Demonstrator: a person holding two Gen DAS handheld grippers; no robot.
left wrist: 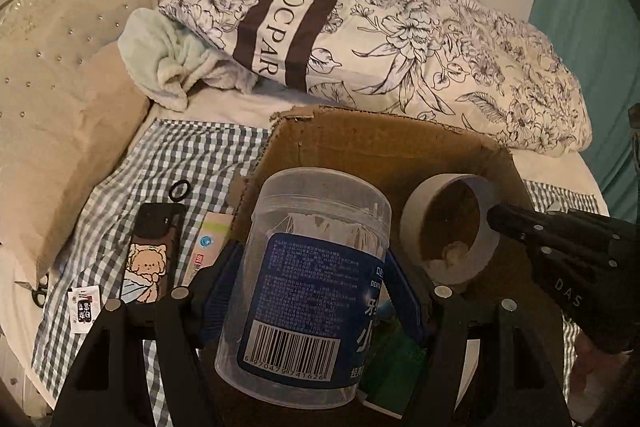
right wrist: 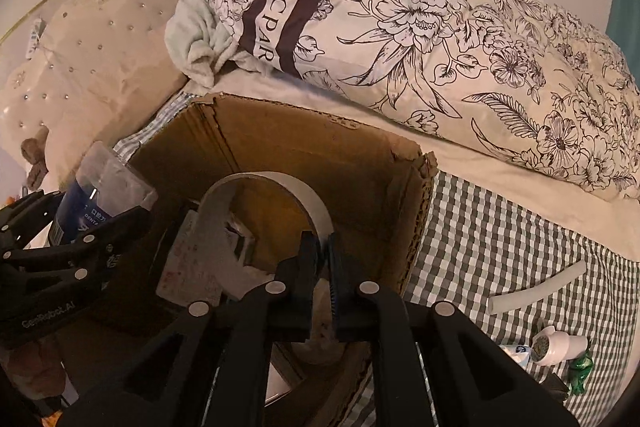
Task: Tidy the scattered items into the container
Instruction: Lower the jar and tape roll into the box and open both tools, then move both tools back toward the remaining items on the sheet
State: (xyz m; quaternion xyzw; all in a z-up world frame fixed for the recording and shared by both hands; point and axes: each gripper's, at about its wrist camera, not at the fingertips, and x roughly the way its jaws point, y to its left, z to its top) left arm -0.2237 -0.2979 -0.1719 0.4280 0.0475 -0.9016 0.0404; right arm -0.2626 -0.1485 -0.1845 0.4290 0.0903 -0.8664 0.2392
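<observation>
My left gripper is shut on a clear plastic jar with a blue label, held tilted above the open cardboard box. From the right wrist view the same jar shows at the left, over the box's left side. My right gripper is shut on the wall of a grey tape roll, one finger inside the ring and one outside. The roll hangs over the box's right half. A green packet and papers lie inside the box.
On the checked cloth left of the box lie a phone in a cartoon case, a black ring, a small sachet and scissors. To the right lie a white tube, a small white bottle and a green figure. A floral duvet lies behind.
</observation>
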